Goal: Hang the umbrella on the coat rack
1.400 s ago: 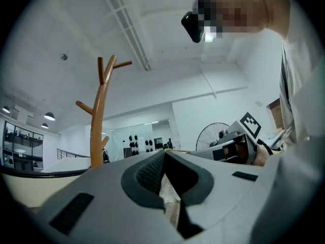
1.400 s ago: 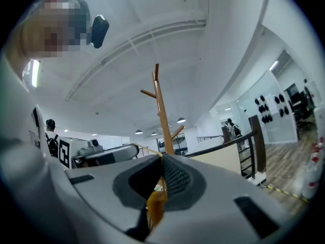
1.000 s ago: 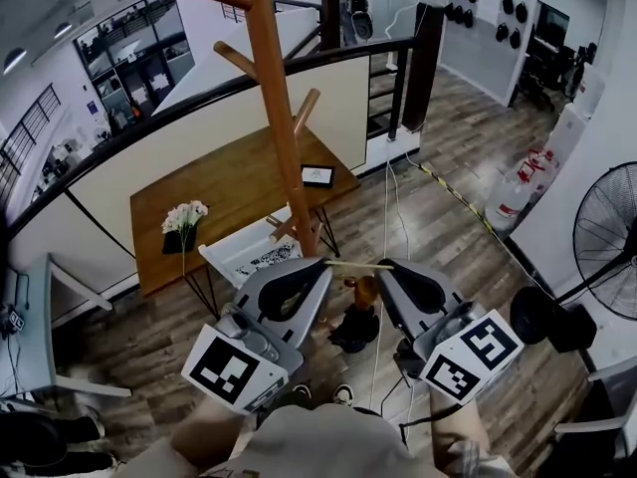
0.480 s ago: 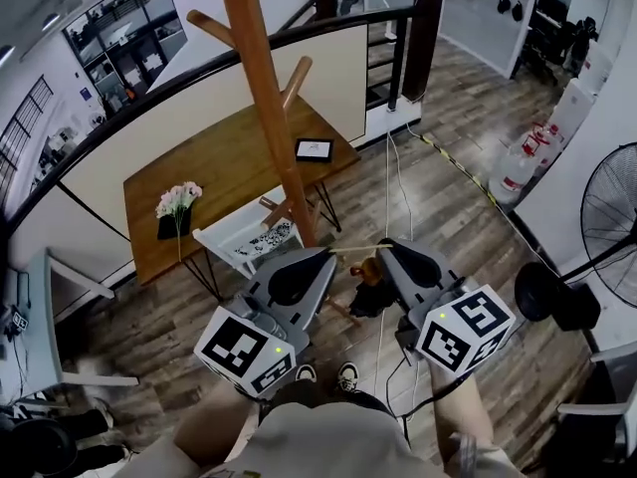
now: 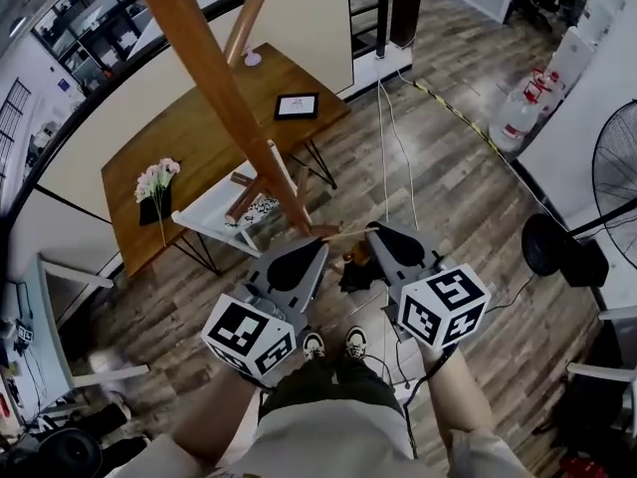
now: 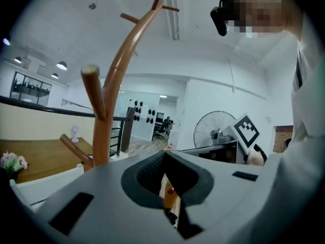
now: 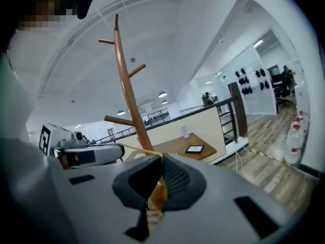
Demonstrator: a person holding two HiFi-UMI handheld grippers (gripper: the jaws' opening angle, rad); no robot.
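Umbrella (image 5: 353, 274), black folded fabric, amber handle, beside smooth wooden coat rack (image 5: 224, 98)

The rack (image 5: 227, 98) stood just ahead of the left fingers (image 5: 299, 267), with a chair (image 5: 209, 217) and table (image 5: 189, 137) beyond it. A cord (image 5: 346, 233) spanned the gap to the right fingers (image 5: 393, 247). Ahead of those the floor (image 5: 448, 177) lay open, crossed only by thin cables (image 5: 382, 147).

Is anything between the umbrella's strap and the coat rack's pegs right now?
Nothing visible does. The left gripper and right gripper pinch the thin tan strap, the black wooden-handled umbrella hanging below; the brown wooden coat rack stands just beyond.
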